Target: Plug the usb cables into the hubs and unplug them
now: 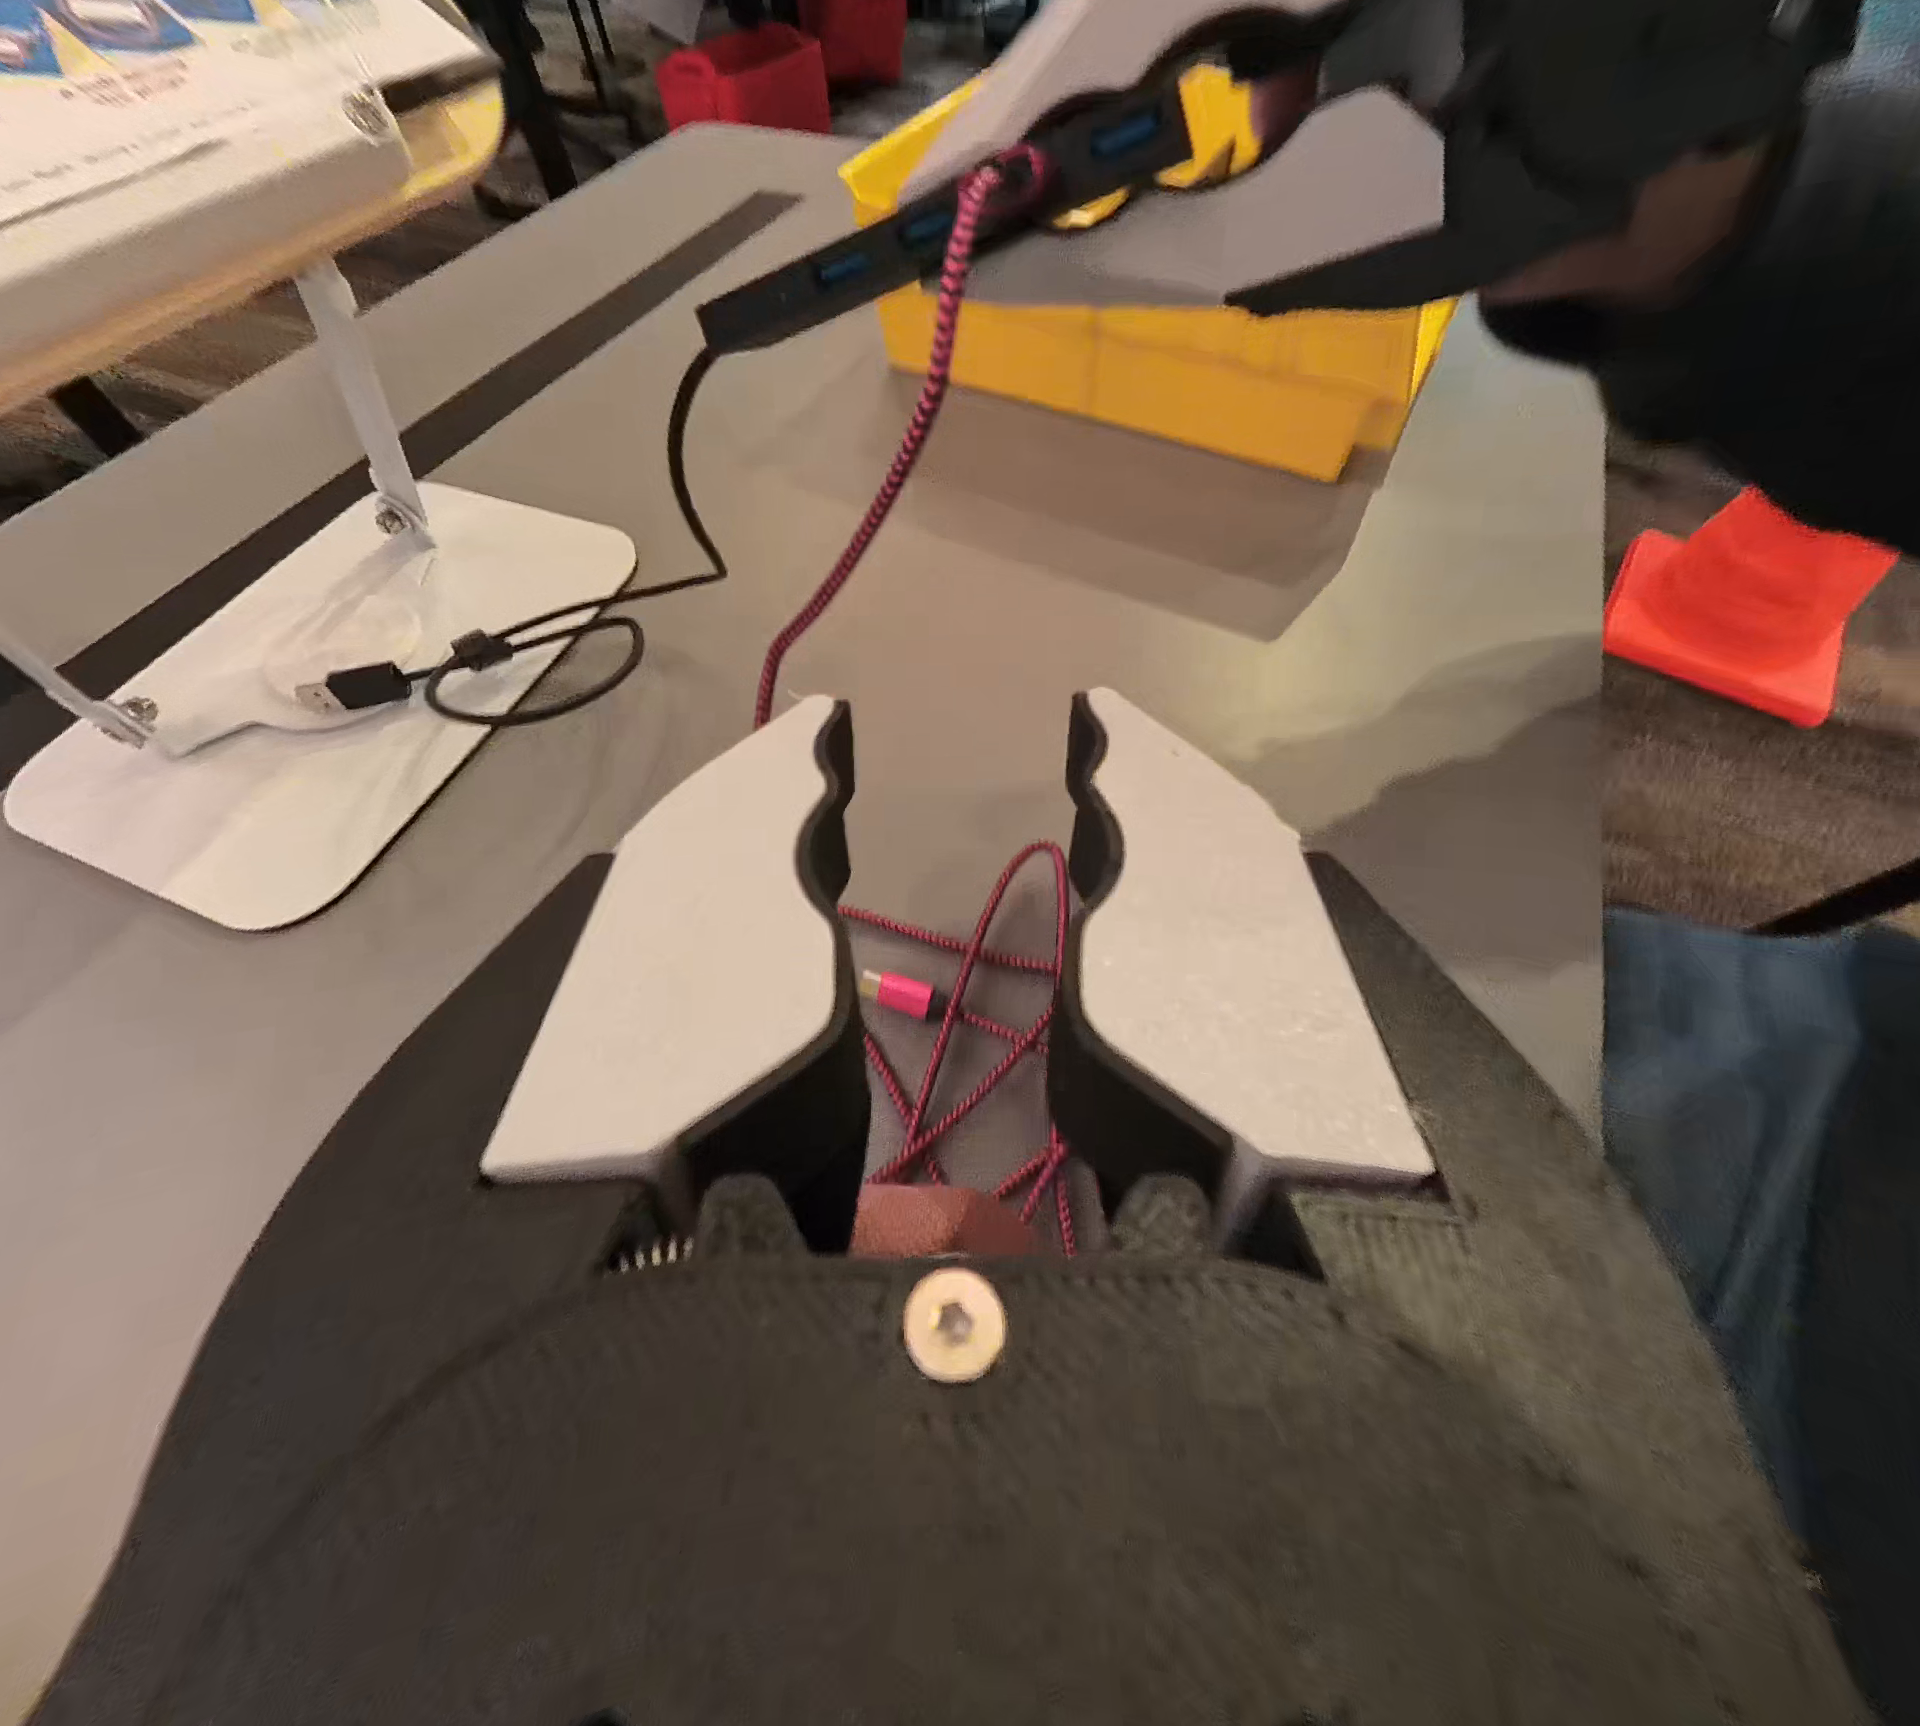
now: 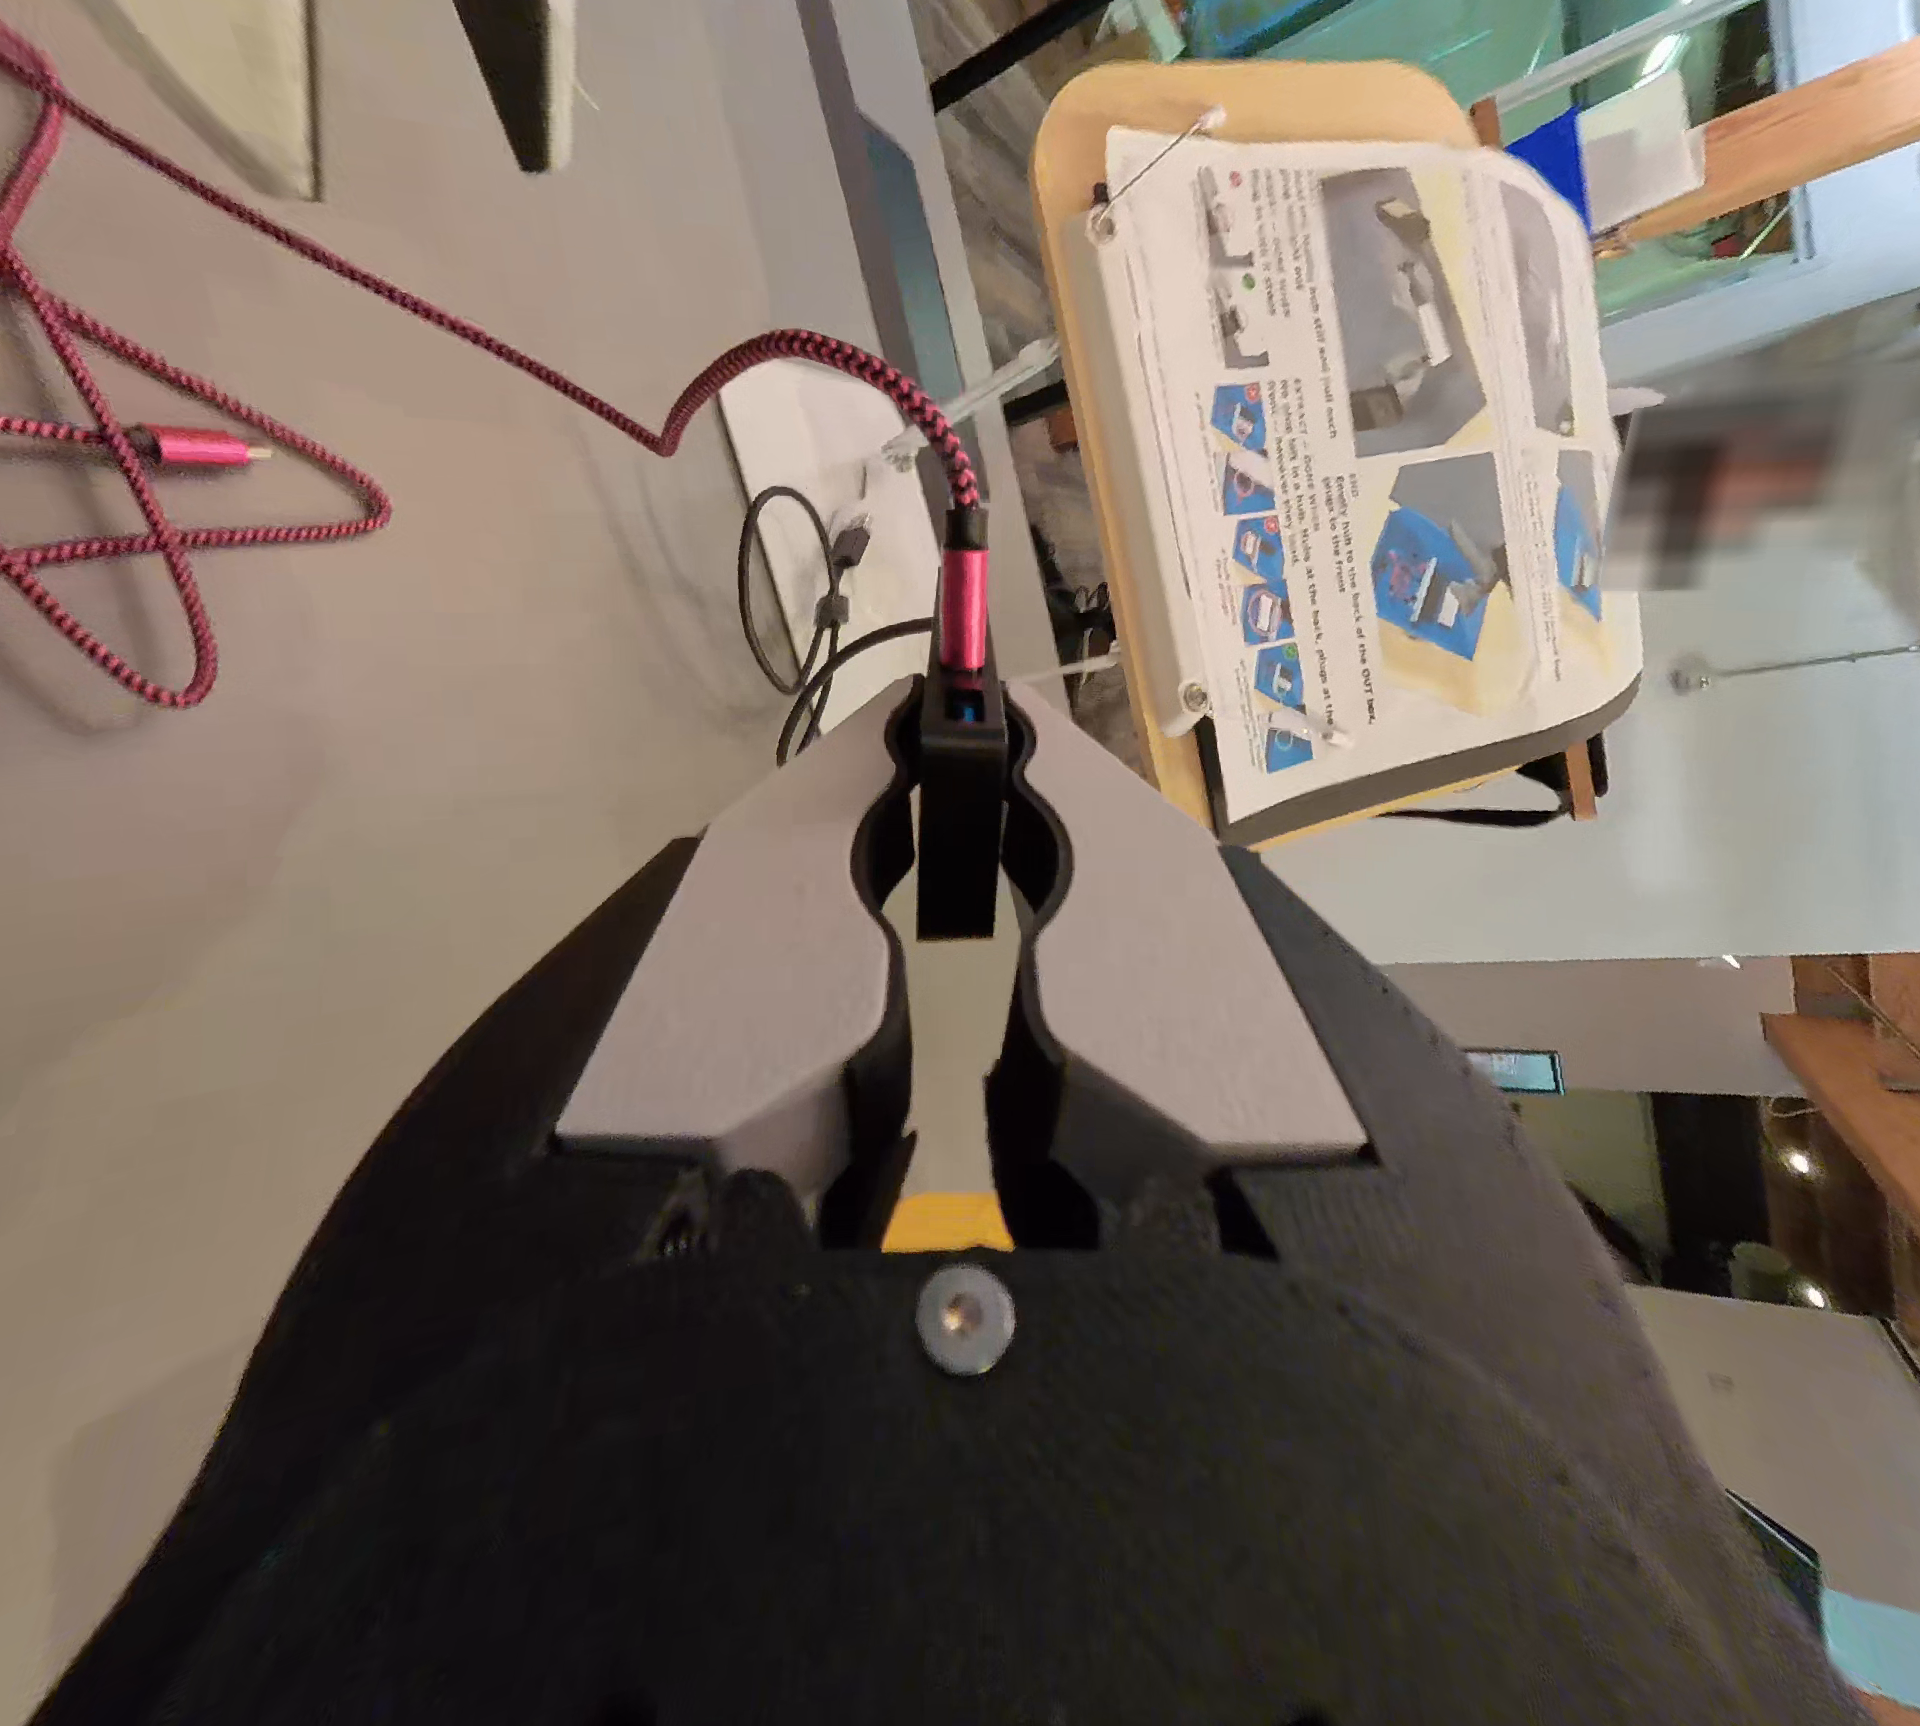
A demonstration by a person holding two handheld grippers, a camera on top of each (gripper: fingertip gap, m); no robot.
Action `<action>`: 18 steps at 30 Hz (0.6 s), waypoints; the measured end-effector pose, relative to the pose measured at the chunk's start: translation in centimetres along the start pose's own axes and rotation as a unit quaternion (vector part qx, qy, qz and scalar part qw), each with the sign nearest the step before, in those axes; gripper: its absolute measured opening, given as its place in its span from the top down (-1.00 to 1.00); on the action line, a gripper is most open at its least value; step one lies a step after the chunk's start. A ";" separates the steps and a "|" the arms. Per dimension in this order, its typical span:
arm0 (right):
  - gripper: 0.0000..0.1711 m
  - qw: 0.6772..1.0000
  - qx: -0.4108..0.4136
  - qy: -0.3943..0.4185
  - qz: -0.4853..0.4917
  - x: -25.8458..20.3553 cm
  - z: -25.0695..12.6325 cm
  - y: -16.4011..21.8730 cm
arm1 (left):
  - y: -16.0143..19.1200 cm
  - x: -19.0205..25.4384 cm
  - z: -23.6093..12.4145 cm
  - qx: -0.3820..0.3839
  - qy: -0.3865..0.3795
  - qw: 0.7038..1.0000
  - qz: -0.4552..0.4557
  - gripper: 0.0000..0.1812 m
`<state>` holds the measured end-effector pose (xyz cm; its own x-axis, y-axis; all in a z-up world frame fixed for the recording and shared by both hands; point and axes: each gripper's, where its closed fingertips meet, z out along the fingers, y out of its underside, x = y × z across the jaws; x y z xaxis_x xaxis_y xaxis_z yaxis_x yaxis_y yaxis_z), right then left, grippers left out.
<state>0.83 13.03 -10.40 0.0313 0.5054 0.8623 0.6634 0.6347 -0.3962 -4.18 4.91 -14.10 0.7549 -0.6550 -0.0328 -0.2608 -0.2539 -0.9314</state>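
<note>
My left wrist view looks forward and down over the grey table (image 1: 1039, 533) from close above. My right wrist view, rolled sideways, looks along its fingers (image 2: 769, 928) across that table. Both share the pink braided cable (image 1: 904, 450), black hub (image 2: 958, 803) and document stand (image 2: 1351, 450).

I'm seeing my left gripper (image 1: 961, 746): black, rough-printed body, pale grey fingers (image 1: 717, 928) with wavy black inner edges, one silver screw (image 1: 954, 1326) at centre (hex socket). My right gripper (image 2: 961, 720) looks identical.
</note>
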 end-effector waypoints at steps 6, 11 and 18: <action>0.91 0.997 -0.036 -0.055 -0.036 -3.6 0.0 1.9 | 4.7 1.3 0.7 -0.119 0.002 0.991 0.055 0.44; 0.91 0.991 -0.064 -0.107 -0.051 -8.0 -0.3 3.5 | 9.6 1.6 0.7 -0.221 0.013 0.974 0.046 0.13; 0.90 0.982 -0.086 -0.163 -0.026 -12.3 -0.5 4.9 | 15.1 0.8 0.5 -0.353 -0.021 0.934 0.050 -0.06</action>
<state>4.05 9.67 -22.79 -0.2287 0.6536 0.7215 0.7750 0.5707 -0.2713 -7.24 0.87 -28.36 0.7244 -0.6760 -0.1355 -0.6523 -0.6083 -0.4522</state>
